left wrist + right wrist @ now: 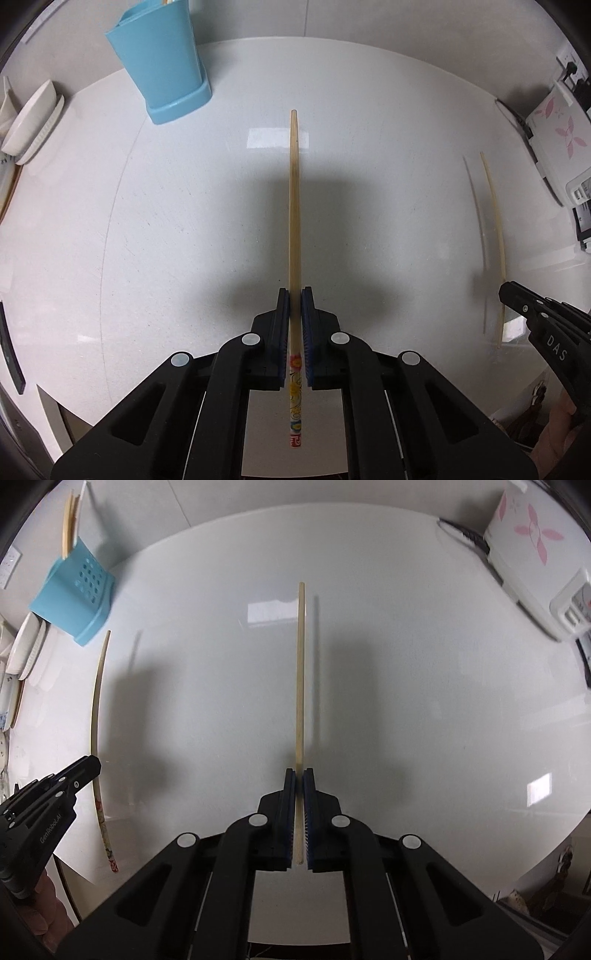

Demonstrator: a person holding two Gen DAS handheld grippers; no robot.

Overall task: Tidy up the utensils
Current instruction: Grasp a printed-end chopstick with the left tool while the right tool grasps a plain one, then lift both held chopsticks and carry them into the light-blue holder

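My left gripper [295, 293] is shut on a bamboo chopstick [294, 203] with a colourful patterned handle end, held just above the white table [184, 240]. The chopstick's thin tip points away from me. My right gripper [299, 773] is shut on a plain bamboo chopstick [300, 672], also lifted, with its shadow beside it. Each view shows the other gripper at its edge: the right gripper [508, 291] with its chopstick [496, 229], and the left gripper [92, 764] with the patterned chopstick [95, 709]. A blue perforated utensil holder [162, 62] [74, 602] stands at the far left with chopsticks [68, 528] in it.
White plates [33, 122] [26, 646] stand stacked at the left edge of the table. A white appliance with pink flowers [528, 542] [557, 140] and a black cable sit at the far right. The table's front edge runs just below both grippers.
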